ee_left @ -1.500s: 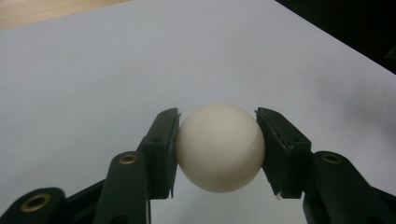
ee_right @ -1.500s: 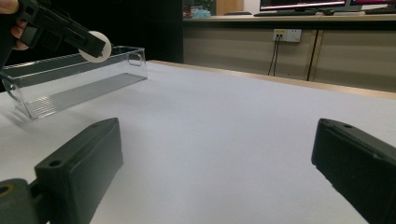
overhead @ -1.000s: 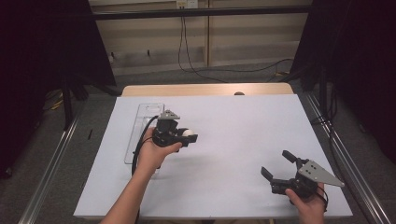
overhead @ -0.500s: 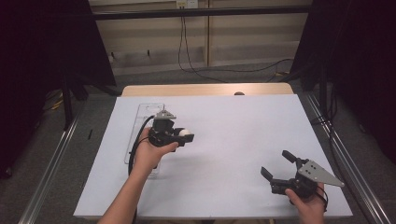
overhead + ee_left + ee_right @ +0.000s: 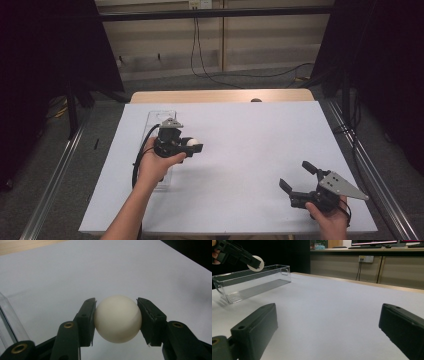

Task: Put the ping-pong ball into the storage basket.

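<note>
A white ball [image 5: 117, 318] sat clamped between the left tool's [image 5: 192, 146] jaws (beside a clear tray [image 5: 159, 119]), while the right tool [image 5: 295, 177] gaped wide.

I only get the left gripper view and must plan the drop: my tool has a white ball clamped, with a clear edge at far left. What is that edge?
Observer: It is a long clear plastic bin, open on top, lying along the left part of the white table.
Operator: Where is the ball relative to it?
Observer: In the high view the white ball, in the left tool, sits just right of the bin, not over it.
Operator: What is the other hand doing?
Observer: The right tool is near the table's front right corner, jaws wide open, nothing between them.
</note>
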`<act>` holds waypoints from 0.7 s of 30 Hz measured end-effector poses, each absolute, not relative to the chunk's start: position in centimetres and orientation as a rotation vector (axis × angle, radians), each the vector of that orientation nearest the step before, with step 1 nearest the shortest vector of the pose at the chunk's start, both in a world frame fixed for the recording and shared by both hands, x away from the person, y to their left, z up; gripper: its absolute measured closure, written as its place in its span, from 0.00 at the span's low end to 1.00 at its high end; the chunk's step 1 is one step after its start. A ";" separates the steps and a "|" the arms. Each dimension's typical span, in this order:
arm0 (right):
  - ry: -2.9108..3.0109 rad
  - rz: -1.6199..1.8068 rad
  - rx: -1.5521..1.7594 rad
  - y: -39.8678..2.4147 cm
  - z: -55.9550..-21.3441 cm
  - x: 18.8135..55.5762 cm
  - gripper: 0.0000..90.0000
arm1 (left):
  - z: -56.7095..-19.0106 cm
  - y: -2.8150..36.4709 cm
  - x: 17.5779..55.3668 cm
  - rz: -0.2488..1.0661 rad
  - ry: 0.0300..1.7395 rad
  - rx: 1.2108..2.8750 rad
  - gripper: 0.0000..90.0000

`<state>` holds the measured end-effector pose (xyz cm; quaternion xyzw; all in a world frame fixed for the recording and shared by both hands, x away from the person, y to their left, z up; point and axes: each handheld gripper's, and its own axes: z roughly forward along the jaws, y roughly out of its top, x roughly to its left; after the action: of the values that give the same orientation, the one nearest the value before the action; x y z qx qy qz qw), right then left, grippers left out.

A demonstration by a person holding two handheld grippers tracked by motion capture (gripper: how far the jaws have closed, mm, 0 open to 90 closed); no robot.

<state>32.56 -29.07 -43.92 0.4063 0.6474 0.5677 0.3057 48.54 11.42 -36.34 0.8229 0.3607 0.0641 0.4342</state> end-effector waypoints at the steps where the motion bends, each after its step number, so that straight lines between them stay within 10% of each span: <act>1: 1.710 1.503 1.075 -29.0 -43.9 32.6 0.02 | -36.2 11.5 48.6 0.162 0.899 2.065 0.57; 21: 1.710 1.501 1.076 -29.0 -43.9 32.6 0.02 | -35.9 12.6 48.5 0.170 0.927 2.046 0.57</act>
<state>32.57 -28.98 -43.92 0.4066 0.6465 0.5677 0.3073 48.48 12.64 -35.86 0.8199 0.3716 0.0683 0.4300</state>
